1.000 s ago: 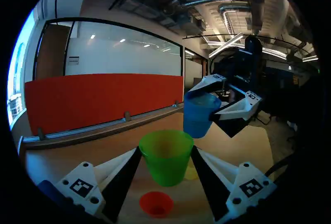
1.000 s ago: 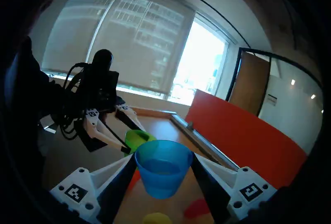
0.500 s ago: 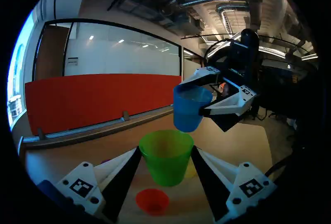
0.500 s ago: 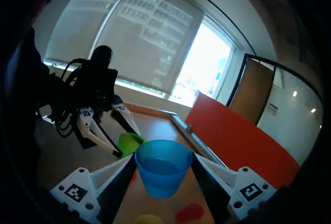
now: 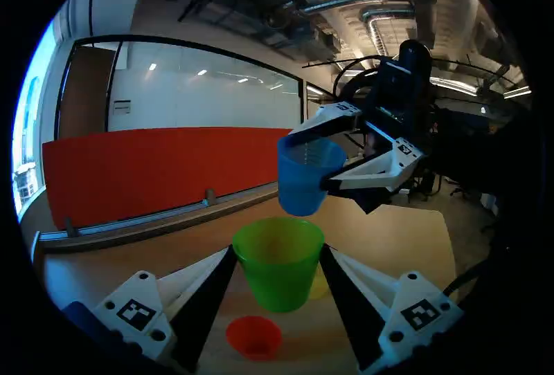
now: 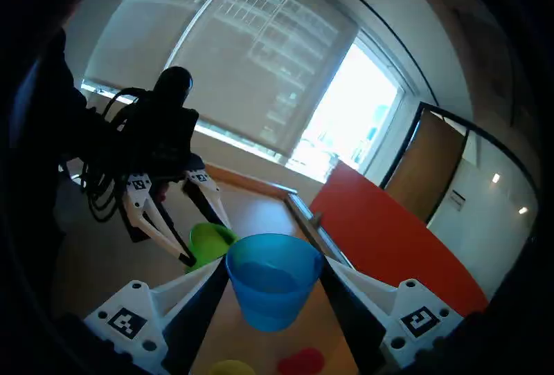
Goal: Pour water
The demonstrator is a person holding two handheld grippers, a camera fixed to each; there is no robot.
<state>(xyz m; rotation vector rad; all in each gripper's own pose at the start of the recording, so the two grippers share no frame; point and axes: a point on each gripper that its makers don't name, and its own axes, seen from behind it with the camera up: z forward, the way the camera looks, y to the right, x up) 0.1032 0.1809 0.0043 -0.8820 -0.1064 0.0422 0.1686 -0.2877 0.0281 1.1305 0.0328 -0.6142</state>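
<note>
Two cups are in the air, starting with the left gripper view. The left gripper (image 5: 277, 250) has its fingers pressed on either side of a green cup (image 5: 278, 271), which is upright with its mouth open to the ceiling. Just above its rim hangs the blue cup (image 5: 301, 180), leaning only slightly, with a sliver of gap between its base and the green rim. The right gripper (image 5: 309, 165) comes in from the right and pinches that blue cup, one white finger across the top and one underneath. Down on the wooden desk (image 5: 408, 233), a small red cup (image 5: 254, 337) sits below and in front of the green one, and a yellow object (image 5: 320, 286) peeks out behind the green cup's right side. A red partition (image 5: 159, 167) runs along the desk's far edge, with a glass wall (image 5: 208, 91) above it.

Over to the right gripper view: both fingers clamp the blue cup dead centre, and the water (image 6: 270, 279) sits level inside, well short of the rim. Beyond it to the left, the green cup shows lower down, held between the other gripper's fingers, its rim near the blue cup's left edge. The red cup and the yellow object lie on the desk at the bottom. A bright window with a lowered blind (image 6: 228, 77) fills the background.
</note>
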